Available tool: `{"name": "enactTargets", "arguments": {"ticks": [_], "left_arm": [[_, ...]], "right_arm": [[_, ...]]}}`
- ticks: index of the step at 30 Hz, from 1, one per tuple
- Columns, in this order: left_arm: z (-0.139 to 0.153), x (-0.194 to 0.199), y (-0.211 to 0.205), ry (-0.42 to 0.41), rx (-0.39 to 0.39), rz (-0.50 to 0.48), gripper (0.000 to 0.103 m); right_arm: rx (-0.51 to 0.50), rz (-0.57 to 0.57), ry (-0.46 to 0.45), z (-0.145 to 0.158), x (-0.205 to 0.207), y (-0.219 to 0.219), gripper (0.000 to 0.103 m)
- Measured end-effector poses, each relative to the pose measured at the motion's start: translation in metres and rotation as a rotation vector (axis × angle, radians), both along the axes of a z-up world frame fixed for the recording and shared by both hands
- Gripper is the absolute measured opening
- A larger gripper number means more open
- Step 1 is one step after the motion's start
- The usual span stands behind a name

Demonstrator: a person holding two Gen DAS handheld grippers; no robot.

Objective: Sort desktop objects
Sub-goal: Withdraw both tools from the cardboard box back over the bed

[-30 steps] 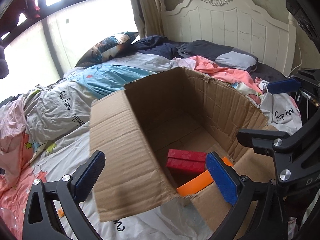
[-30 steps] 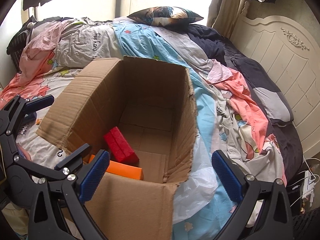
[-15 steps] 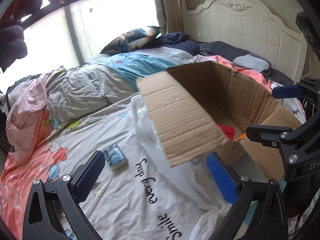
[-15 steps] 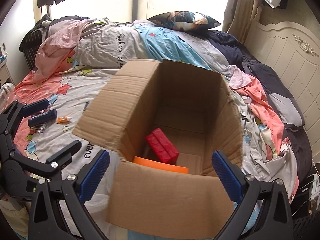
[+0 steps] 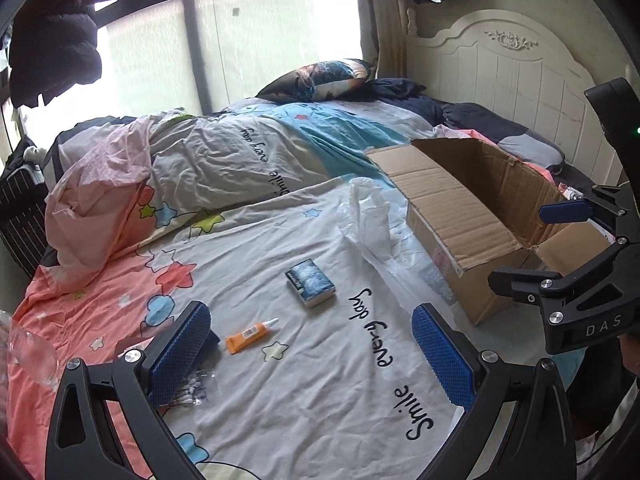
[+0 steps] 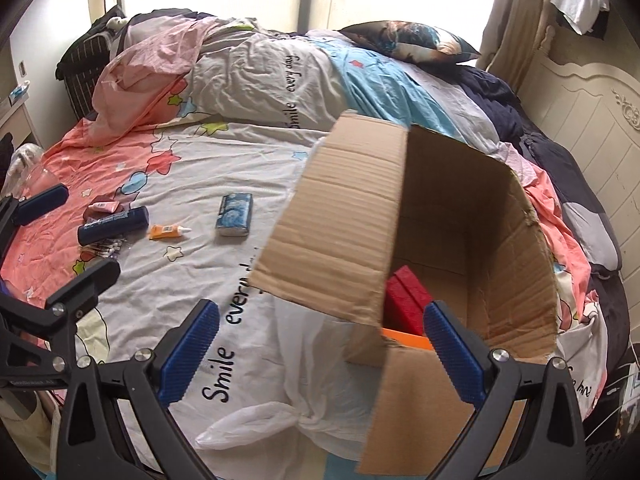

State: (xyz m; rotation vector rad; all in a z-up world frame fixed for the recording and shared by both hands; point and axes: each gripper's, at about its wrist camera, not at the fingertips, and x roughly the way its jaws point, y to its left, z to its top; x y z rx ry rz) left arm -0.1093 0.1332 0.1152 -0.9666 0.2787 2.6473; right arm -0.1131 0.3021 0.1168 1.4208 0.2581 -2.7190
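Note:
An open cardboard box (image 6: 480, 240) stands on the bed; it also shows in the left wrist view (image 5: 460, 208). Inside it lie a red block (image 6: 404, 296) and an orange piece (image 6: 404, 338). On the sheet lie a blue tissue pack (image 5: 310, 282) (image 6: 235, 214), an orange glue tube (image 5: 248, 335) (image 6: 167, 232), a dark blue bottle (image 6: 114, 224), a small pink tube (image 6: 105, 207) and a bag of cotton swabs (image 6: 102, 249). My left gripper (image 5: 312, 356) is open and empty above the sheet near the glue tube. My right gripper (image 6: 320, 350) is open and empty at the box's near left corner.
A white plastic bag (image 6: 304, 392) lies under the box's near side, also seen beside the box (image 5: 372, 216). A rumpled duvet (image 5: 180, 168) and a pillow (image 5: 320, 78) lie behind. The white headboard (image 5: 512, 76) stands at the right.
Both grippers have swung left, away from over the box toward the loose items on the sheet. The box now sits at the right of both views. Both stay open.

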Motion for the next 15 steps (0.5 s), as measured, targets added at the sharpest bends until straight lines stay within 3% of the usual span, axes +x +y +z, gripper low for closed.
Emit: {"name": "enactTargets", "arguments": {"ticks": [15], "left_arm": [[-0.022, -0.008, -0.089, -0.037, -0.01, 0.137, 0.103]], "right_arm": [[-0.026, 0.097, -0.029, -0.021, -0.026, -0.076, 0.102]]}}
